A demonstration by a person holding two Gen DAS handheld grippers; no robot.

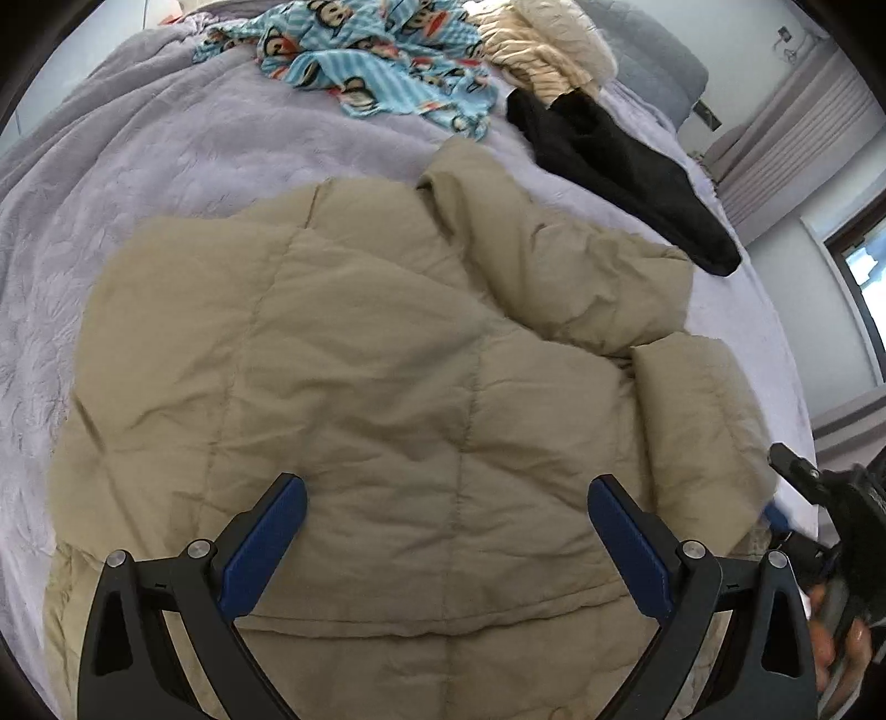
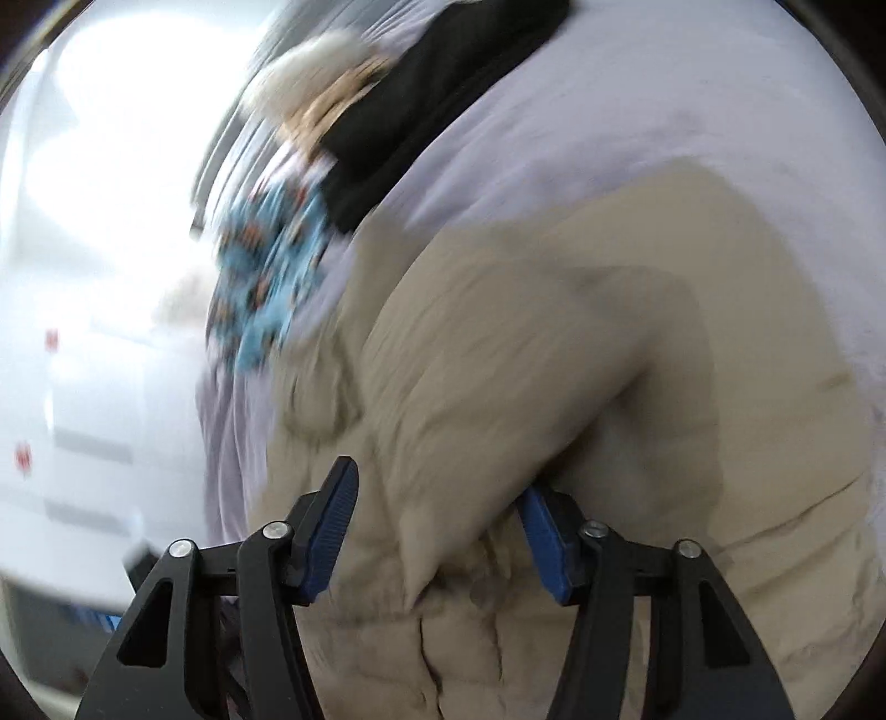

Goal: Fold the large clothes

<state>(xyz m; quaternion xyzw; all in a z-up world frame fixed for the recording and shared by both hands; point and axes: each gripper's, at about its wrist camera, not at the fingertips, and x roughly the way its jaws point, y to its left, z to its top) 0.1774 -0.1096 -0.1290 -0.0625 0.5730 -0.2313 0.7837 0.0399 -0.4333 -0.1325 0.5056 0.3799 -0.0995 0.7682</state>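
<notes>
A beige quilted jacket (image 1: pixel 387 360) lies spread on the lilac bed cover (image 1: pixel 166 166), with one sleeve (image 1: pixel 554 260) folded across its upper right. My left gripper (image 1: pixel 447 483) hovers open and wide over the jacket's lower part, nothing between its blue pads. In the blurred right wrist view the jacket (image 2: pixel 554 332) fills the frame. My right gripper (image 2: pixel 437 479) stands partly open at the jacket's edge. A puffy fold of the jacket sits between its fingers, loose rather than pinched.
At the far end of the bed lie a blue monkey-print garment (image 1: pixel 376 61), a cream knit (image 1: pixel 542 50) and a black garment (image 1: pixel 620 166). A person's hand (image 1: pixel 830 653) shows at the right edge. Beyond the bed are curtains (image 1: pixel 803 127) and a window (image 1: pixel 869 260).
</notes>
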